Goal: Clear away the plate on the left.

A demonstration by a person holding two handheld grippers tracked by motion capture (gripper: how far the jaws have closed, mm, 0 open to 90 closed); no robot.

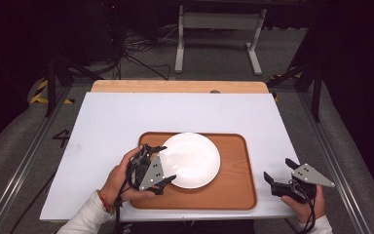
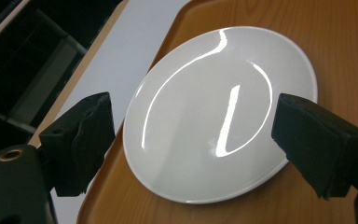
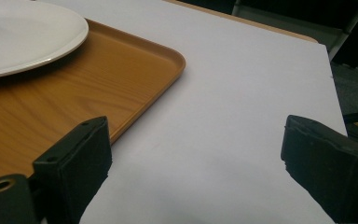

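Dim workshop floor with cables and a white stand behind; up front, white counter (image 1: pixel 126 117) carrying a wooden tray (image 1: pixel 233 190) toward its near edge. At the tray's nine o'clock side, left tongs (image 1: pixel 161 164) spread wide around the near-left rim of a white plate (image 1: pixel 195 158), pads clear of the rim on both sides and gripping nothing. Plate lying flat on the tray's left half, empty and glossy, seen between the black jaws in the left gripper view (image 2: pixel 219 112). Judged from this: plate already set down on the tray and let go, placing done, left tongs only left to draw away. Over at four o'clock from the tray, right tongs (image 1: pixel 280 175) parked above bare counter just off the tray's right edge, jaws wide apart and empty, no part in the work so far as visible.
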